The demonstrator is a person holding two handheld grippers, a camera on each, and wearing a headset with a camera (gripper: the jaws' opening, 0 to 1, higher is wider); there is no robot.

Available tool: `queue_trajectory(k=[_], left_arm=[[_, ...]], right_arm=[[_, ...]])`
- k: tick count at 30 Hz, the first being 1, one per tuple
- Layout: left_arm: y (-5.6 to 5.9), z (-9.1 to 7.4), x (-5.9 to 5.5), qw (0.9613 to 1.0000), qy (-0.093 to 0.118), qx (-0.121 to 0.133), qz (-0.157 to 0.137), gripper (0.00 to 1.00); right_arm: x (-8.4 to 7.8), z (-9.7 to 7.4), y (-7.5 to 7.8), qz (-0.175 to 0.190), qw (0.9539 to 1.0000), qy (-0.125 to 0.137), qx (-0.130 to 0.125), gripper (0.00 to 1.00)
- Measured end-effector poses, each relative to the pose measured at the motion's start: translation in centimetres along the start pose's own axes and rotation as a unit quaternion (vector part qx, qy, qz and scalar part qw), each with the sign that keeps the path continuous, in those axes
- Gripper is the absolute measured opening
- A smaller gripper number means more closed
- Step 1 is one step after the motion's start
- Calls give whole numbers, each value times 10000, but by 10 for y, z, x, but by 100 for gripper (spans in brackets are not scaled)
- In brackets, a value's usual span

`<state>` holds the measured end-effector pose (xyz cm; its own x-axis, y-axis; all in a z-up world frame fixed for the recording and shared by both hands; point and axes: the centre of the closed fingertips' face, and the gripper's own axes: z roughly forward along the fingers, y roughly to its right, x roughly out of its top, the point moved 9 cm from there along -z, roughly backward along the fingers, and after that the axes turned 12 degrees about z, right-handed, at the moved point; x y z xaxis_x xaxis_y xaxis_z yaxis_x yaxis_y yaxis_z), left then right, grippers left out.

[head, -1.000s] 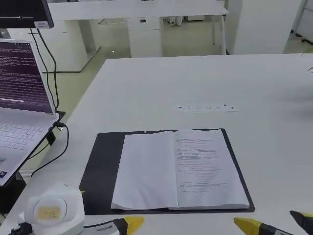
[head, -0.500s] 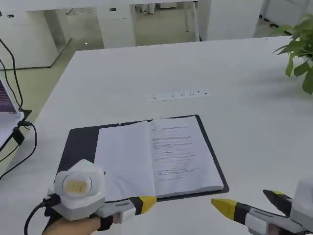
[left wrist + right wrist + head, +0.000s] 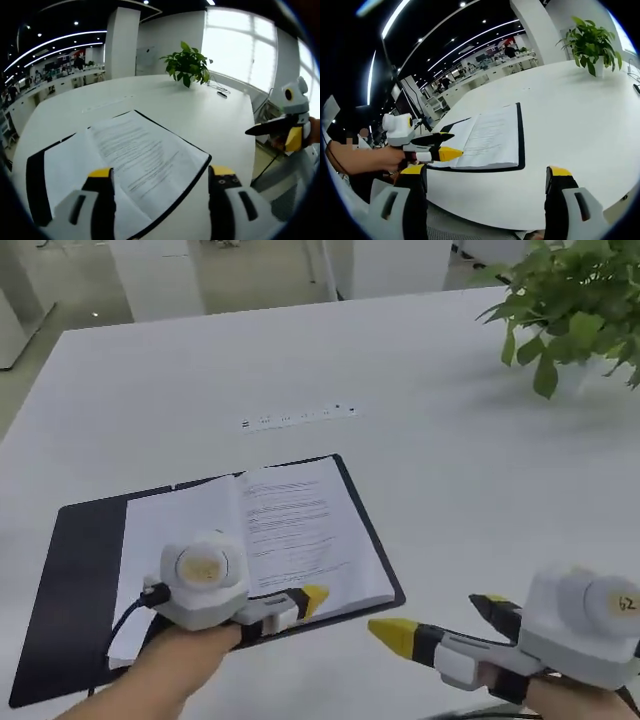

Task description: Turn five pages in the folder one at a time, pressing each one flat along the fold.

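The open folder [image 3: 290, 520] lies flat on the white table: black cover, a blank left page, a printed right page. It also appears in the left gripper view as the folder [image 3: 140, 155] and in the right gripper view as the folder [image 3: 492, 135]. My left gripper [image 3: 300, 605] hovers at the folder's near edge, and its own view shows the left gripper [image 3: 162, 172] open and holding nothing. My right gripper [image 3: 435, 618] sits off the folder's near right corner, apart from it; the right gripper [image 3: 485, 172] is open and holds nothing.
A potted green plant [image 3: 570, 310] stands at the far right of the table. A flush socket strip [image 3: 297, 417] is set into the tabletop beyond the folder. The table edge [image 3: 520, 220] runs just in front of the grippers. Bare tabletop [image 3: 480, 480] lies right of the folder.
The head camera has swung right, so the laptop has left the picture and the plant has come in. Both grippers have come forward, the left one up to the folder's near edge.
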<state>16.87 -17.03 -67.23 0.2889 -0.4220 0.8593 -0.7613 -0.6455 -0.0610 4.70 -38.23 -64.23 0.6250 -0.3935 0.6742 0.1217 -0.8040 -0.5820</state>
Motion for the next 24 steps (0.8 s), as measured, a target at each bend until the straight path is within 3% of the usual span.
queue_trajectory(k=[6, 13, 19, 24], left_arm=[[8, 31, 0, 10000, -57, -3, 57, 70], [17, 58, -12, 9995, -271, 107, 78, 63], [25, 71, -19, 9992, -371, 171, 24, 58], [26, 71, -22, 9983, -381, 354, 255, 49]], right_arm=[[1, 0, 1, 54, 10000, 11, 5, 98], [0, 0, 0, 76, 10000, 14, 19, 98], [-2, 0, -1, 45, 10000, -45, 29, 98], [-3, 0, 2, 67, 10000, -71, 11, 97]])
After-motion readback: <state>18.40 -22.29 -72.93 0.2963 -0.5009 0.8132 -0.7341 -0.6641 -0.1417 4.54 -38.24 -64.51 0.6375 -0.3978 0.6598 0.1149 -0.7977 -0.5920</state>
